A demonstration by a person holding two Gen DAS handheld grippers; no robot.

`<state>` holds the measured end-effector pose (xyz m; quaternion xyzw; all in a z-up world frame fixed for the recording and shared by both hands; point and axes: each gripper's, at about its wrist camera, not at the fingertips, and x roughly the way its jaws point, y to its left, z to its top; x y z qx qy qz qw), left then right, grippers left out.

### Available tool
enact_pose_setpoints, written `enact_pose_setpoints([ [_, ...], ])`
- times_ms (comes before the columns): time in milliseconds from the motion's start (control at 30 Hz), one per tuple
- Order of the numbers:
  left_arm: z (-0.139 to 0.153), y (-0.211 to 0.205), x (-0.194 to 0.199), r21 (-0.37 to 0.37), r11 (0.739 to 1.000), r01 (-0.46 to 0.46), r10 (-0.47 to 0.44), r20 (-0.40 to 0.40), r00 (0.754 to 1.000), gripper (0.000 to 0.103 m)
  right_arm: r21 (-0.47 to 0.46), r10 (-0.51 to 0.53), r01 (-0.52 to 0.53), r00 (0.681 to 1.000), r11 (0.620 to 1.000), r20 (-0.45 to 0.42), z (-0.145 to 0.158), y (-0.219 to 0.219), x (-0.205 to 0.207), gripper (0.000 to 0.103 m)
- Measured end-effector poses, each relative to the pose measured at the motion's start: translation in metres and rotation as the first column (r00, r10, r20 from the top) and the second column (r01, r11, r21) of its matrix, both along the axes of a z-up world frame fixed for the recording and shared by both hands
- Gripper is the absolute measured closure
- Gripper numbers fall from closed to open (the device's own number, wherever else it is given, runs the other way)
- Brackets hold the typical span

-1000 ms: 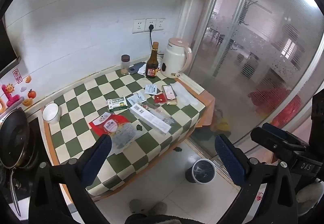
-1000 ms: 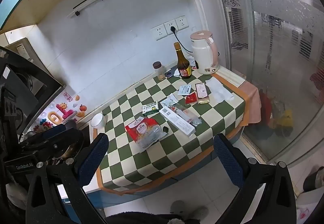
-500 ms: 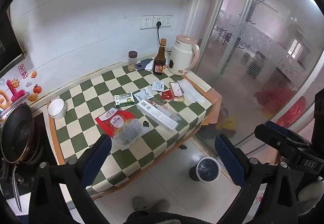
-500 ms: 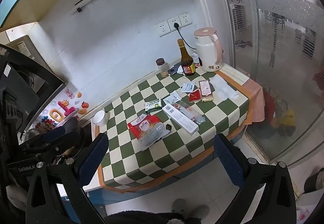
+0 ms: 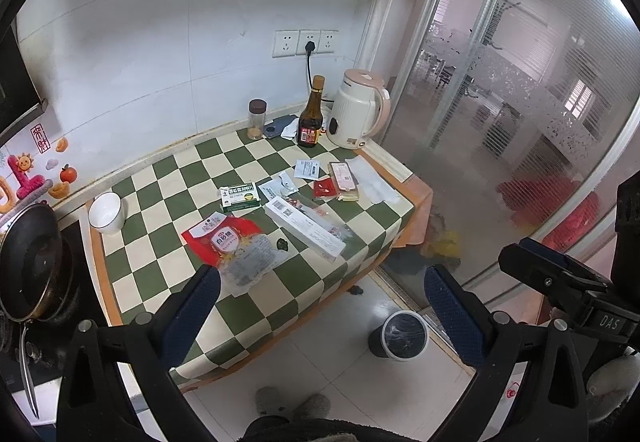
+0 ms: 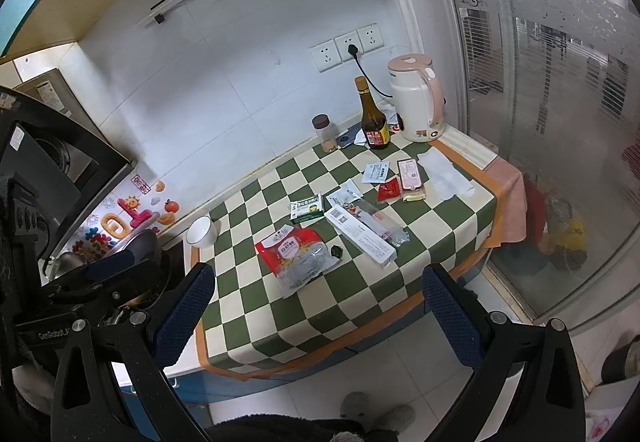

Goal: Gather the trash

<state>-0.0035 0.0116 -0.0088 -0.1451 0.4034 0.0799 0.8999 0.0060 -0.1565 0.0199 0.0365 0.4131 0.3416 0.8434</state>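
Trash lies scattered on a green-and-white checked table (image 5: 160,226) (image 6: 352,290): a red-and-clear snack bag (image 5: 232,246) (image 6: 298,256), a green-and-white box (image 5: 239,197) (image 6: 307,207), a long white box (image 5: 304,228) (image 6: 358,234), a red sachet (image 5: 323,188) (image 6: 389,189), a pink packet (image 5: 343,180) (image 6: 411,178), and small white wrappers (image 5: 307,169) (image 6: 376,172). A small bin (image 5: 400,336) stands on the floor right of the table. My left gripper (image 5: 320,278) and right gripper (image 6: 318,276) are both open and empty, held well above and in front of the table.
At the table's back stand a kettle (image 5: 360,114) (image 6: 416,98), a dark bottle (image 5: 311,120) (image 6: 374,122) and a spice jar (image 5: 256,120) (image 6: 325,134). A white bowl (image 5: 106,212) (image 6: 201,231) sits at the left edge by a black pan (image 5: 32,262). A glass sliding door (image 5: 520,102) is on the right.
Both grippers have drawn back and risen slightly, so the table appears farther and more centred. Nothing on the table has moved. Both grippers stay open.
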Motion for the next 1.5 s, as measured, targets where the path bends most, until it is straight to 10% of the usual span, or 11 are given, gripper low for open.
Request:
enact_pose_setpoints([
  [1500, 0.0038, -0.0017, -0.0044, -0.026, 1.0, 0.011, -0.01, 0.037, 0.999, 0.0, 0.014, 0.02, -0.02, 1.0, 1.0, -0.005, 0.0081, 0.006, -0.0078, 0.0],
])
